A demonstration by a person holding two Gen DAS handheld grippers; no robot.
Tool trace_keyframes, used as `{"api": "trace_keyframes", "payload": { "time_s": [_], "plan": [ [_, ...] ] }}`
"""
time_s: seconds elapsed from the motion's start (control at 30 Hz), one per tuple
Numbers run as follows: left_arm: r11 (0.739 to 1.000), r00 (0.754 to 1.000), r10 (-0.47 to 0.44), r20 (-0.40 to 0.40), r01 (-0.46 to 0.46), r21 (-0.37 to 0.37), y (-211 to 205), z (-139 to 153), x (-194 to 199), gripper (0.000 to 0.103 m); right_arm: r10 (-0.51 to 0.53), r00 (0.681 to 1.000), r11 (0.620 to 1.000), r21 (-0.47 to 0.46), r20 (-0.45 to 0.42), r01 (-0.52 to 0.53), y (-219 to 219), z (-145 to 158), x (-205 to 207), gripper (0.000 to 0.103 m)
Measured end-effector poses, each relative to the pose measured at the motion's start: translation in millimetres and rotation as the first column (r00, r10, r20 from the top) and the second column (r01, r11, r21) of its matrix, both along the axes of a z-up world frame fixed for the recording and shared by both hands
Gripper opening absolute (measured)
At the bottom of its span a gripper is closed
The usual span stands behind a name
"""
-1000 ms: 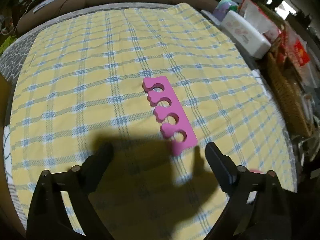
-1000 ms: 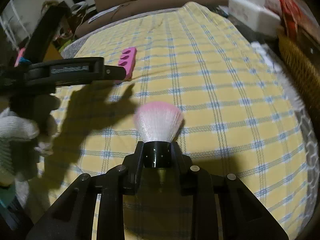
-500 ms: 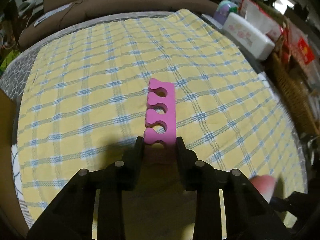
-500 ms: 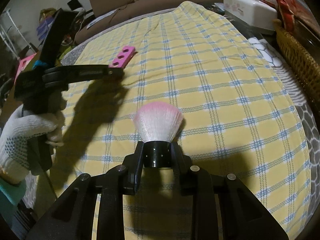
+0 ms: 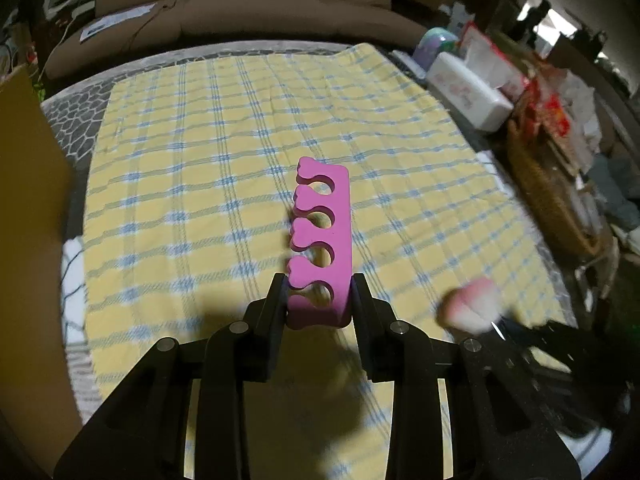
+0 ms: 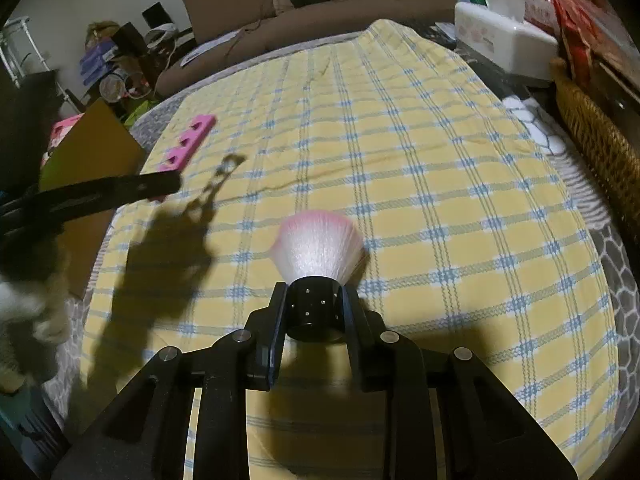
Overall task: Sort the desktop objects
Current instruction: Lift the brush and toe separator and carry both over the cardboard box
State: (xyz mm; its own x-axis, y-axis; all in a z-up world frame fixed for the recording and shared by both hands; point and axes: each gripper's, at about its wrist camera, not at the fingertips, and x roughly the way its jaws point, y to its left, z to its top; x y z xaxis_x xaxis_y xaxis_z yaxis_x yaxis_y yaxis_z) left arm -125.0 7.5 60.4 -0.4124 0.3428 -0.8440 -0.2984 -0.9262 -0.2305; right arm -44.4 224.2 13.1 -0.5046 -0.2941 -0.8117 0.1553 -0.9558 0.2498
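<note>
Left wrist: we see the pink foam toe separator (image 5: 320, 240), notched along one edge, clamped at its near end by our left gripper (image 5: 319, 300) above the yellow plaid cloth (image 5: 180, 200).

Right wrist: our right gripper (image 6: 314, 308) grips the black-handled, pink-tipped brush (image 6: 318, 248); a brown sofa (image 6: 248, 4) stands behind.

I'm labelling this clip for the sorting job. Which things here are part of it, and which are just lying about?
In the job:
- pink toe separator, clamped in the left gripper
- pink-tipped brush, clamped in the right gripper

Lying about:
- white tissue box
- wicker basket
- checked cloth
</note>
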Motion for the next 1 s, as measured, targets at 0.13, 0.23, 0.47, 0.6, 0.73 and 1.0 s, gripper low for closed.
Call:
{"api": "trace_keyframes", "payload": {
  "time_s": [0.13,0.23,0.47,0.6,0.73,1.0],
  "plan": [
    [0.999,0.999,-0.031,-0.018,0.031,0.022,-10.8,17.4,27.8,0.029,0.003,1.0,1.0,-0.017,-0.03,-0.004,-6.1,8.3,1.2,0.026],
    [0.998,0.999,-0.038,-0.019,0.039,0.046,-19.8,28.3,47.8,0.029,0.004,0.999,0.999,-0.034,-0.037,-0.005,-13.2,11.3,2.2,0.026],
    [0.998,0.999,-0.025,-0.038,0.028,0.065,-53.6,57.7,80.8,0.029,0.068,0.995,0.998,-0.006,-0.068,-0.069,-53.1,31.5,11.9,0.026],
    [0.995,0.999,0.007,-0.052,-0.002,0.098,-80.2,75.9,90.1,0.029,0.104,0.991,0.994,-0.018,-0.088,-0.106,-76.7,48.8,16.5,0.026],
    [0.992,0.997,0.038,-0.066,-0.03,0.121,-102.9,90.1,96.8,0.029,0.146,0.981,0.988,-0.035,-0.128,-0.152,-103.2,76.0,21.9,0.026],
    [0.985,0.989,0.104,-0.106,-0.088,0.147,-158.4,118.5,111.1,0.029,0.239,0.954,0.968,-0.039,-0.182,-0.249,-167.4,124.1,32.1,0.026]
  ]
}}
